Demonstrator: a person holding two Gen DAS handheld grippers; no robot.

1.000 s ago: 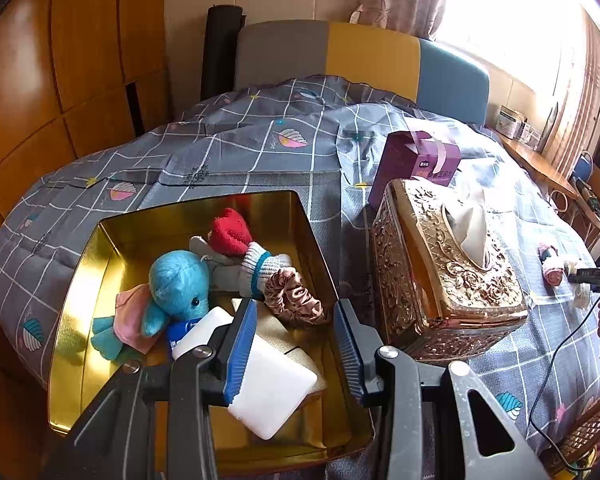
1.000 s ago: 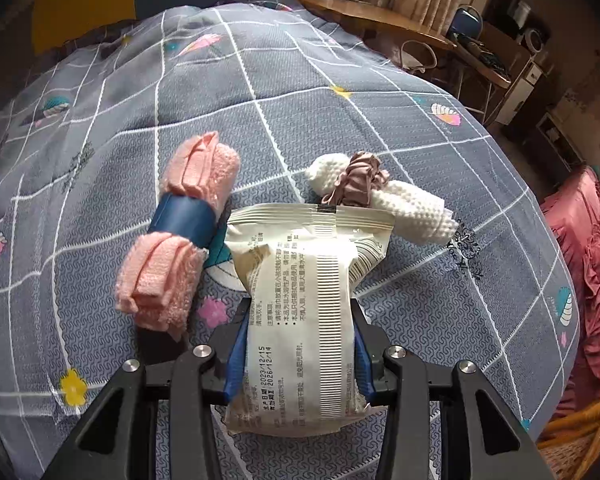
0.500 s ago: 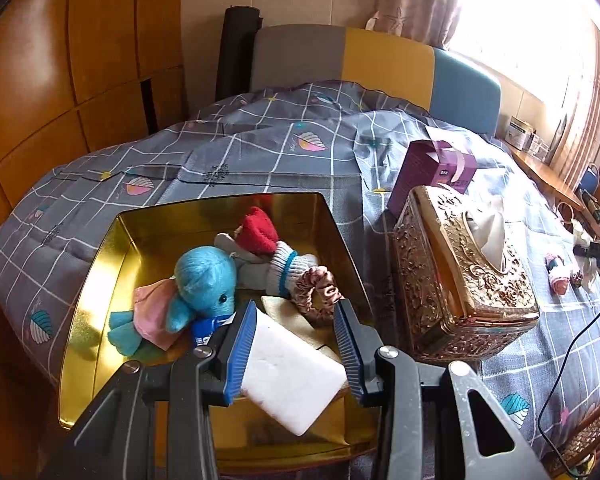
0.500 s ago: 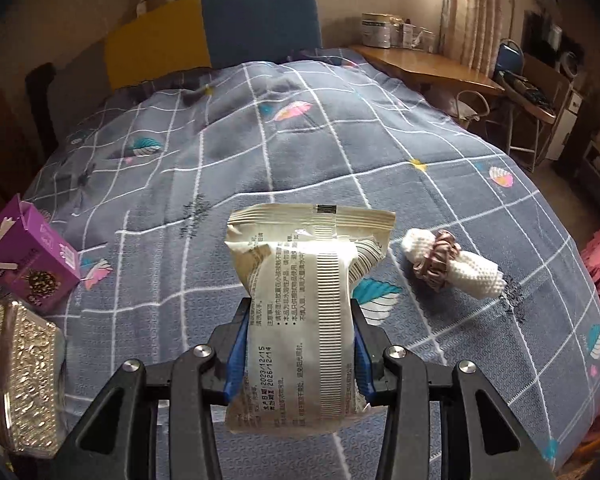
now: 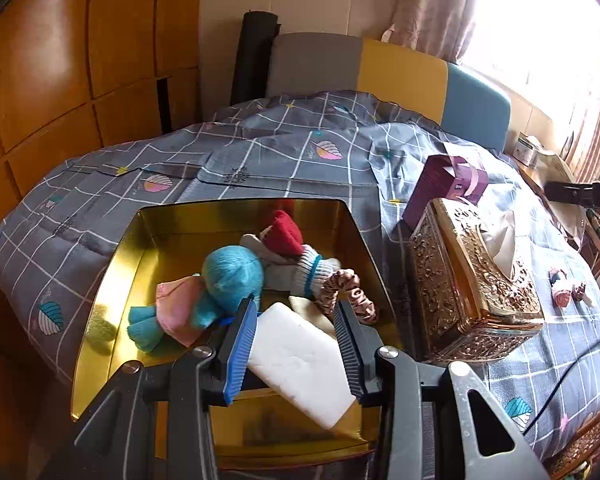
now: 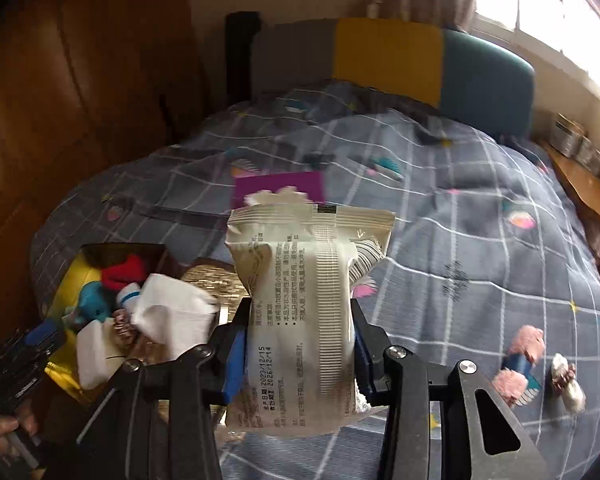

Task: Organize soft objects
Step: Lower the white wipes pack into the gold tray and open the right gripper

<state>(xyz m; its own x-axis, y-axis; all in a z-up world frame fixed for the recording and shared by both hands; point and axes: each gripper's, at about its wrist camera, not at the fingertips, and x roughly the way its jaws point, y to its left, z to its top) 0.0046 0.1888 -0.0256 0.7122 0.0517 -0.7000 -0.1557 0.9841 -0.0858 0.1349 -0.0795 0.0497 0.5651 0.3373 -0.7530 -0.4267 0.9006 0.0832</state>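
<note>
Here the gold tin [image 5: 112,264] sits on the bed's grey checked quilt [image 5: 260,152] and serves as the landmark. Inside it lie one blue plush toy [image 5: 232,276], one red-and-white sock bundle [image 5: 296,248], one brown scrunchie [image 5: 348,288] and one white packet [image 5: 300,364]. Just right of the tin stands one ornate gold tissue box [image 5: 472,280], with one purple box [image 5: 440,188] behind that. Farther right of the tin, on the quilt, lie one pink rolled cloth [image 6: 520,360] with a blue band and one white roll [image 6: 568,384] ringed by a scrunchie. The left tool [image 5: 296,320] hangs above the tin's near side, its jaws partly apart, and whether the pads press the white packet between them cannot be told. The right tool [image 6: 296,320], right of the tin above the quilt, is clamped on one beige sealed packet [image 6: 300,304], held upright.
</note>
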